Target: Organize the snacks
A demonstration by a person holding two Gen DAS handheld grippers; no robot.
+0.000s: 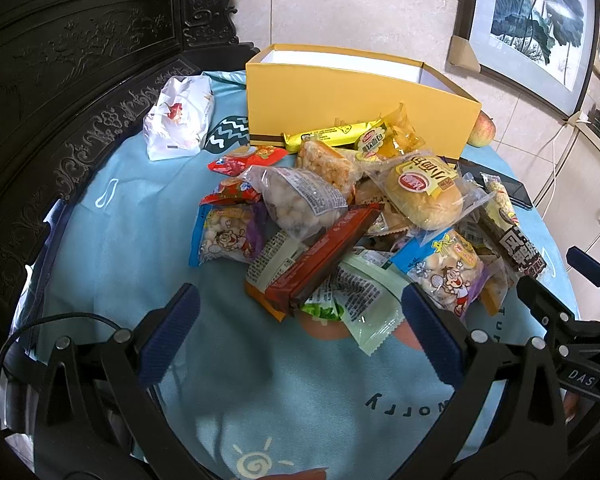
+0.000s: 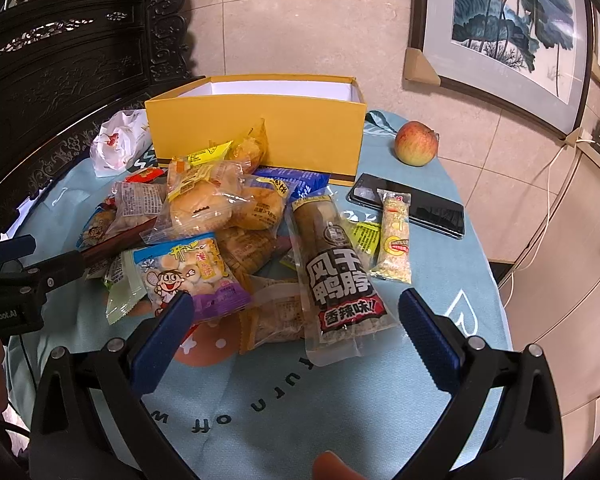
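Two grippers low over the table, both aimed at the snack pile. Left gripper (image 1: 300, 320) has its blue-padded fingers spread wide, nothing between them, tips just short of the near edge of the pile. Right gripper (image 2: 292, 316) likewise spread wide and holding nothing, its fingers flanking the near end of the tall clear duck-neck packet with black label (image 2: 336, 264).

Heap of wrapped snacks (image 1: 340, 220) sits mid-table on the light blue printed tablecloth (image 1: 140, 220): dark red-brown chocolate bar wrapper (image 1: 324, 256) lies diagonally on top, clear bag of small round white biscuits (image 1: 296, 200) beside it, bun in clear wrapper with yellow label (image 1: 428, 196) behind, blue-and-purple cartoon biscuit bag (image 2: 192, 276) at the front.

Yellow rectangular cardboard box (image 2: 256, 132), lid off, stands behind the pile; white inside, contents not visible. Some packets lean on its front wall.

Crumpled white plastic bag (image 1: 178, 118) left of the box. Red-green apple (image 2: 416, 143) right of it. Black smartphone (image 2: 424, 205) lies flat near the apple, with a pale rice-crisp bar in clear wrap (image 2: 395, 236) overlapping it.
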